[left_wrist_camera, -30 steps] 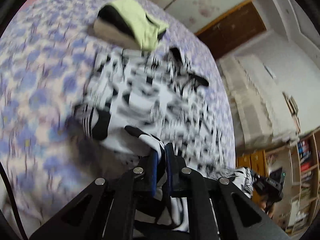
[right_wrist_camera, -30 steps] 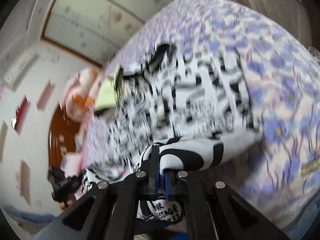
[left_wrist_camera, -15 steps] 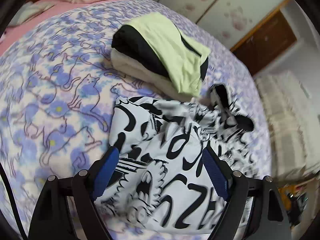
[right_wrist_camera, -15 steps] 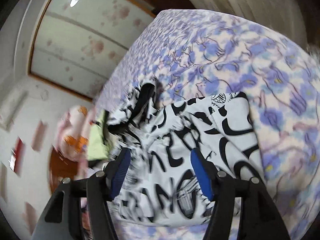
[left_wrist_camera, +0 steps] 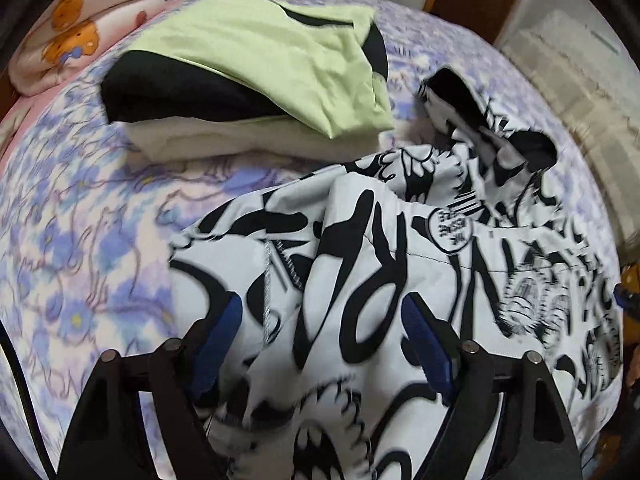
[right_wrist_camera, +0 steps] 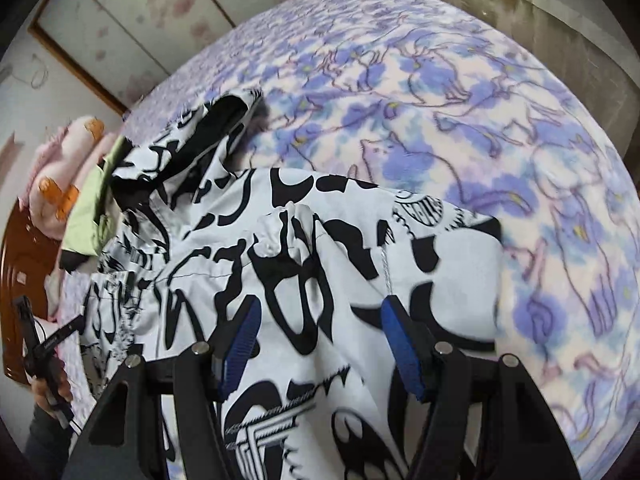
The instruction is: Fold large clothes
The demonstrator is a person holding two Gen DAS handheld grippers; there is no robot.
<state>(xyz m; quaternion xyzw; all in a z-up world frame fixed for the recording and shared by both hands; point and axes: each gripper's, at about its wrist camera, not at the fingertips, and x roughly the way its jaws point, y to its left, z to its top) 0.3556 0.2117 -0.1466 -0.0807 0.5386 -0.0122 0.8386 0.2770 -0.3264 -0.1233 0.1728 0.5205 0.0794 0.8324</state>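
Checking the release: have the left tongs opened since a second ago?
Yes. The left tongs, then clamped on the black-and-white printed jacket, now stand open and nearer the folded clothes stack.

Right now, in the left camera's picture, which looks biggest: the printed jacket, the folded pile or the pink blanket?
1. Printed jacket, though it lies nearest the camera, which enlarges it.
2. Folded pile.
3. Pink blanket, partly cut off at the edge.

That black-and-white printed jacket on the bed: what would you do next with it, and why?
Probably smooth it first. Both the left gripper and right gripper are open above the jacket, which lies bunched and creased on the bedspread.
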